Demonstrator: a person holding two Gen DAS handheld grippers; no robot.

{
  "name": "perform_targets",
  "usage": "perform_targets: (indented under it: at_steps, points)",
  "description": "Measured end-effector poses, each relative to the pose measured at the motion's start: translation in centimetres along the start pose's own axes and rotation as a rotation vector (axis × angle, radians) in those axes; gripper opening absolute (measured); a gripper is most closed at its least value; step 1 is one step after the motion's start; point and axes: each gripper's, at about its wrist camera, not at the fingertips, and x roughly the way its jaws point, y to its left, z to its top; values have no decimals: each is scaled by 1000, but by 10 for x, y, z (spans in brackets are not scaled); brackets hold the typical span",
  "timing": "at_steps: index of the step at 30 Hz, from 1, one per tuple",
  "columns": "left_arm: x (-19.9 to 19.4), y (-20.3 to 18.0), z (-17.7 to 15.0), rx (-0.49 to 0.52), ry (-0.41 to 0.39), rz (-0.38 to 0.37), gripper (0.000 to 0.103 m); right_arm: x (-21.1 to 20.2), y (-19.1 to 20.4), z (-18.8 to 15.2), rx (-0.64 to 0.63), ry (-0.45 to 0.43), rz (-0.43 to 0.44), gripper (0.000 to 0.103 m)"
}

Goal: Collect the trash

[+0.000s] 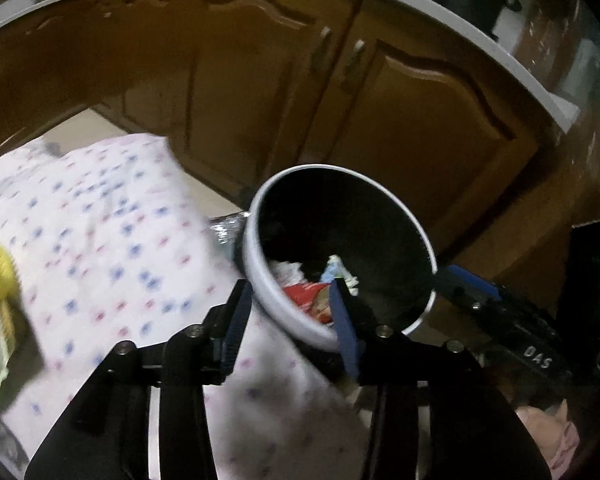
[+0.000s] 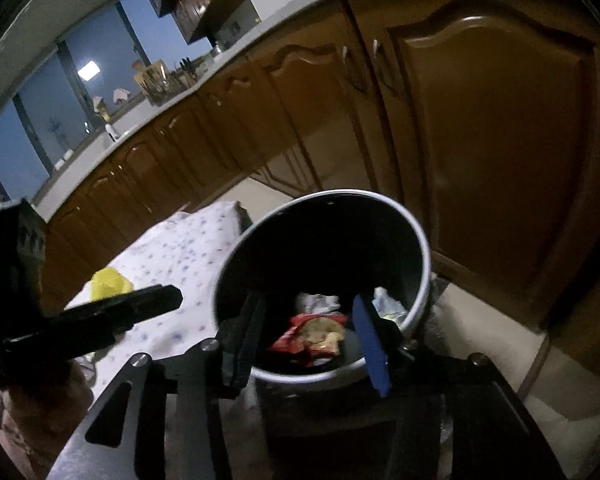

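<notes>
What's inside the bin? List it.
In the bin: a red snack wrapper, white crumpled paper and a pale plastic scrap. Anything beneath them is covered.

We see the round black bin with a white rim open-mouthed, so a gripper can enter from above. Inside it, the red snack wrapper and crumpled white scraps fill only the bottom. Brown wooden cabinet doors stand behind the bin. Left of the bin, the white dotted cloth-covered table lies close.
</notes>
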Motion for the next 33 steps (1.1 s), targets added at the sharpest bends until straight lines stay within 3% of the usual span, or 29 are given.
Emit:
perform_targets:
  at_steps: [3, 7, 14, 17, 33]
  points:
    - [-15, 16, -16, -35, -15, 14, 42, -3, 12, -8, 7, -6, 39, 62]
    - [-37, 42, -41, -82, -28, 44, 43, -1, 33, -18, 17, 5, 91, 62]
    - [-80, 85, -77, -163, -64, 110, 53, 9, 71, -36, 0, 46, 167, 72]
    - [-99, 103, -92, -191, -84, 144, 57, 12, 89, -46, -17, 63, 194, 73]
    - [-203, 183, -174, -347, -183, 331, 57, 33, 194, -92, -156, 177, 351, 73]
